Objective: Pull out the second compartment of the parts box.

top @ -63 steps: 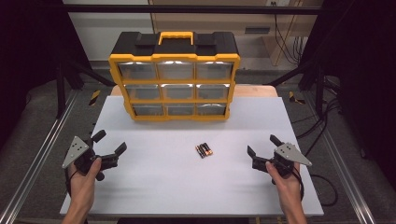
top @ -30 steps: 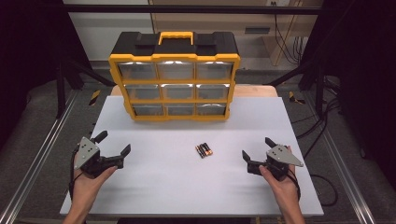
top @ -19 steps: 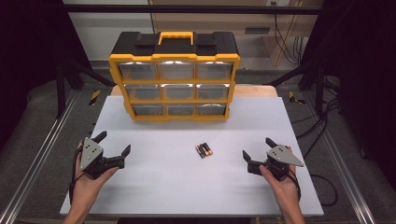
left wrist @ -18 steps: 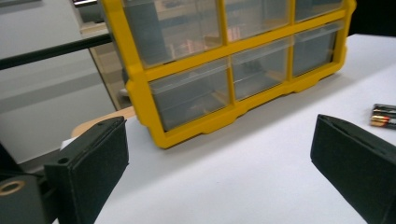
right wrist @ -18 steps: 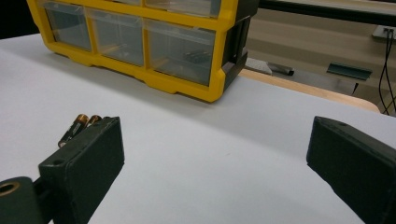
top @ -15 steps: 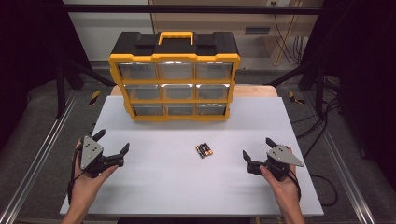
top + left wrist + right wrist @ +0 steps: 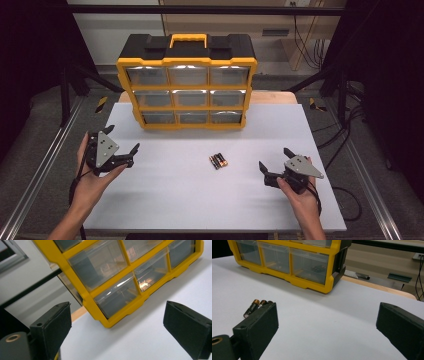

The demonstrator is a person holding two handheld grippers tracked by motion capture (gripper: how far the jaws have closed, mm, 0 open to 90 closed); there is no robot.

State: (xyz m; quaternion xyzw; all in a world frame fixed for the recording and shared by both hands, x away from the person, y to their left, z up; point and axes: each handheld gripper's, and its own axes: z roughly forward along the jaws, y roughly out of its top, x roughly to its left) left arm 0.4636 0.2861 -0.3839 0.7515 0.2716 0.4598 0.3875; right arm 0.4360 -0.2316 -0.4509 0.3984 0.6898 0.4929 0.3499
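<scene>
White table [image 7: 200,200] fills the middle of the high view, dark floor and rails on both sides, wooden edge showing behind it at the top. Yellow-and-black drawer organizer [image 7: 186,82] stands upright at the back centre of the table, three rows of three clear drawers facing the person, yellow handle on top.

Batteries [image 7: 218,160]: small cluster lying flat on the table, centre of frame, slightly right, well apart from the organizer's base. Nothing touches them.

Left gripper [image 7: 121,145] at lower left of the high view, held in the left hand [image 7: 92,180] near the table's left edge, jaws wide apart, holding nothing. Left gripper view: both black jaws at the bottom corners, organizer's lower corner tilted across the upper frame, bare table between.

Right gripper [image 7: 274,159] at lower right, held in the right hand [image 7: 300,197], jaws also wide apart and holding nothing, aimed left towards the batteries but clear of them. Right gripper view: batteries [image 7: 257,305] sit mid-left just above the left-hand jaw, partly hidden by it; organizer [image 7: 294,262] across the top
</scene>
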